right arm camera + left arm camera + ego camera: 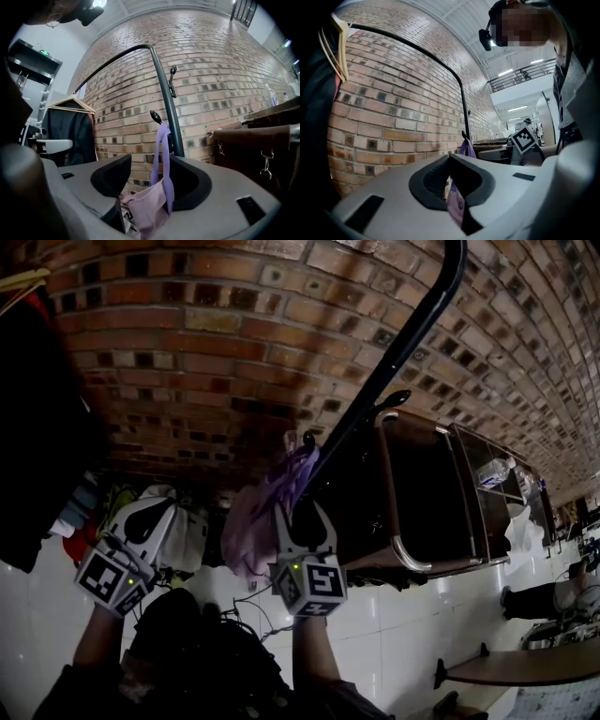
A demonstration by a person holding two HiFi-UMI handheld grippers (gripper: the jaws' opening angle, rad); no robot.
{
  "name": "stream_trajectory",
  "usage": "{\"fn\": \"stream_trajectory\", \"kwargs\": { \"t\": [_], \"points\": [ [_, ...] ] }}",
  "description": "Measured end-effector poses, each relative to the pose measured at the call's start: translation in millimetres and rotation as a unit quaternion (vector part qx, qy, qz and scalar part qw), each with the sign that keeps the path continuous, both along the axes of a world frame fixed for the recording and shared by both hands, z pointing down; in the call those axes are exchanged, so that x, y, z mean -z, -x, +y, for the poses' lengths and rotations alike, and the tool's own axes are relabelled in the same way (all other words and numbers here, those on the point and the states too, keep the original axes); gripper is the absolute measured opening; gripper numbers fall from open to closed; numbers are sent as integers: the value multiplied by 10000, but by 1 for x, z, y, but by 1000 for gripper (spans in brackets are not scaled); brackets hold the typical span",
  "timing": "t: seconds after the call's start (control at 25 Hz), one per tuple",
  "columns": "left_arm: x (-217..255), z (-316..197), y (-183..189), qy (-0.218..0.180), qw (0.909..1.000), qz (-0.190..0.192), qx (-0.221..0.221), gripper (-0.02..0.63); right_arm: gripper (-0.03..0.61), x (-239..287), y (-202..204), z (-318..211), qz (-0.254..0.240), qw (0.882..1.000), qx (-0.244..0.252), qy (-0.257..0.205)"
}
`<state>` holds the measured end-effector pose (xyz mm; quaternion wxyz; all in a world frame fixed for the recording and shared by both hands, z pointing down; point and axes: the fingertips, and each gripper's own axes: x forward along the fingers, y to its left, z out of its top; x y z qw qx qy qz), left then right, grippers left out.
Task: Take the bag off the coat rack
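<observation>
On a hook (155, 116) of the black coat rack (394, 362), before a brick wall (234, 334), the lilac bag (248, 531) hangs by its strap (162, 154). The right gripper (302, 517) stands open, its jaws either side of strap and bag, pads clear of the fabric. The left gripper (161, 510), near the bag, has its jaws closed at the tips; lilac fabric shows in the slit behind them, whether pinched cannot be told
</observation>
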<state>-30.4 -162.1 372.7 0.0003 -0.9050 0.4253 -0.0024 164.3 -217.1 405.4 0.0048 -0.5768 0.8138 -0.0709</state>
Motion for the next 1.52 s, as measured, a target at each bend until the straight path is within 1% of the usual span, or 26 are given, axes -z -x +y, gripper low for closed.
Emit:
{"fn": "stream_trajectory", "kwargs": {
  "t": [0.12, 0.24, 0.36, 0.48, 0.56, 0.64, 0.84, 1.04, 1.16, 1.36, 1.52],
  "points": [
    [0, -10, -2, 35, 10000, 54, -72, 20, 268, 0, 2, -12, 20, 10000, -22, 21],
    [-1, -24, -3, 31, 9998, 103, -189, 20, 269, -4, 4, -25, 127, 9997, -151, 109],
    [-1, -38, -4, 68, 9994, 126, -317, 20, 270, -11, 6, -38, 326, 9986, -284, 312],
    [1, -57, -2, 82, 9990, 176, -409, 20, 270, -15, 5, -53, 402, 9973, -436, 426],
    [1, -69, -2, 119, 9986, 217, -470, 20, 233, -16, 2, -57, 492, 9958, -598, 480],
    [-1, -80, -1, 163, 9982, 219, -528, 20, 183, -15, -1, -59, 530, 9948, -745, 450],
    [-11, -98, -4, 278, 9970, 215, -686, 20, 179, -21, 2, -67, 427, 9950, -732, 519],
    [-13, -108, -9, 359, 9957, 260, -813, 20, 144, -22, 2, -69, 536, 9935, -837, 562],
    [-16, -111, -11, 402, 9948, 246, -907, 20, 103, -20, 2, -74, 442, 9939, -909, 441],
    [-20, -116, -9, 441, 9940, 212, -976, 20, 95, -17, 2, -74, 376, 9963, -763, 107],
    [-20, -124, -5, 436, 9941, 205, -976, 20, 94, -14, 8, -73, 244, 9983, -524, 83]
  ]
}}
